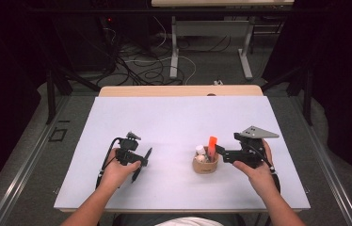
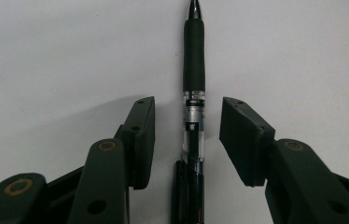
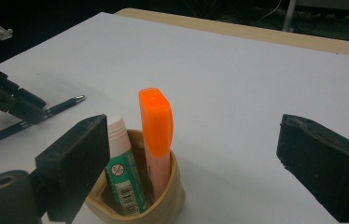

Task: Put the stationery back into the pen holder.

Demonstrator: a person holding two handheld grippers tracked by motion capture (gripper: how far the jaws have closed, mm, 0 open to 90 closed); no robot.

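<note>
Pen lies on the white table sheet, exactly between the two jaws of the left claw. In the left gripper view the pen runs straight away from the claw, its dark rubber grip and tip beyond the jaw ends, its clear barrel in the gap. The jaws stand half apart, and a strip of white sheet shows on each side of the pen, so the pads do not press on it. The left hand holds this claw low over the sheet, and in the high view the pen lies slanted under the jaws.

To the right of it, well apart, stands a small tan cup. An orange marker stands upright in the cup, and a glue stick with white cap and green label leans just beside it on the left. A third small white thing in the cup is too small to tell.

The right claw, held by the right hand, points at the cup from the right side. Its jaws are wide apart; the cup with marker is just in front of them, closer to the left jaw, and nothing is held between the pads.
</note>
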